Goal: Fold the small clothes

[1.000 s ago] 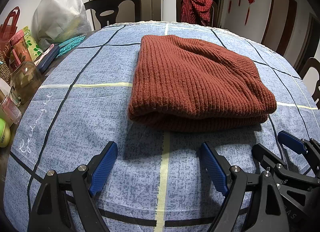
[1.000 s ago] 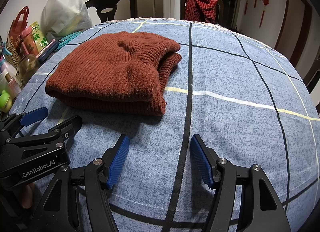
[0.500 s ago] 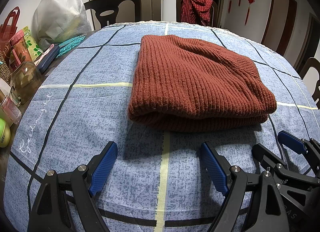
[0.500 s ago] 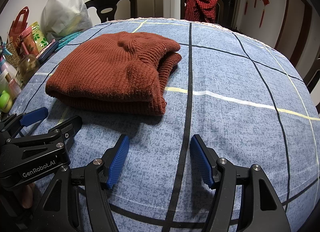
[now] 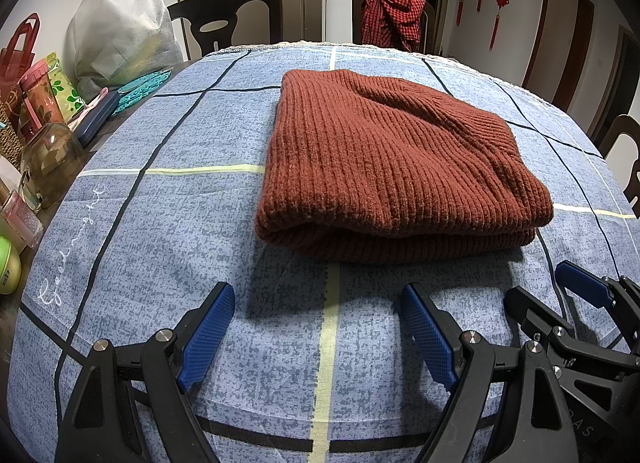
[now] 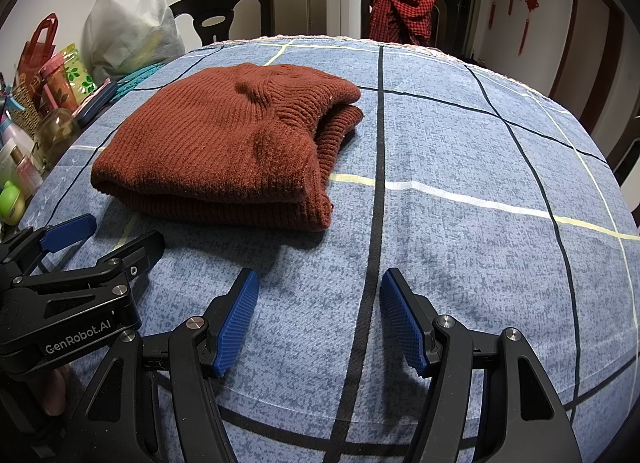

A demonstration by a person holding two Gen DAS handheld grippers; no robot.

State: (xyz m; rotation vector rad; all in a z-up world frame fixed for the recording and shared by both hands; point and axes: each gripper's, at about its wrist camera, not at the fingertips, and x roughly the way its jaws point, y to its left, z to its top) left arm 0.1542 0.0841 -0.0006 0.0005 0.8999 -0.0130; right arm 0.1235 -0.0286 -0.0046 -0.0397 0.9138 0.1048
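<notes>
A rust-red knitted garment [image 5: 392, 167] lies folded in a thick stack on the blue checked tablecloth [image 5: 168, 231]; it also shows in the right wrist view [image 6: 224, 151], left of centre. My left gripper [image 5: 320, 323] is open and empty, just in front of the garment's near folded edge and apart from it. My right gripper [image 6: 316, 315] is open and empty, over bare cloth to the right of the garment's near corner. Each gripper shows at the edge of the other's view: the right one [image 5: 576, 303] and the left one [image 6: 104, 239].
Bottles, a glass jar [image 5: 48, 159], red bags and a white plastic bag [image 5: 124, 23] crowd the table's left edge. Dark chairs [image 5: 232, 15] stand behind the table, one with a red checked cloth [image 5: 392, 11] over it.
</notes>
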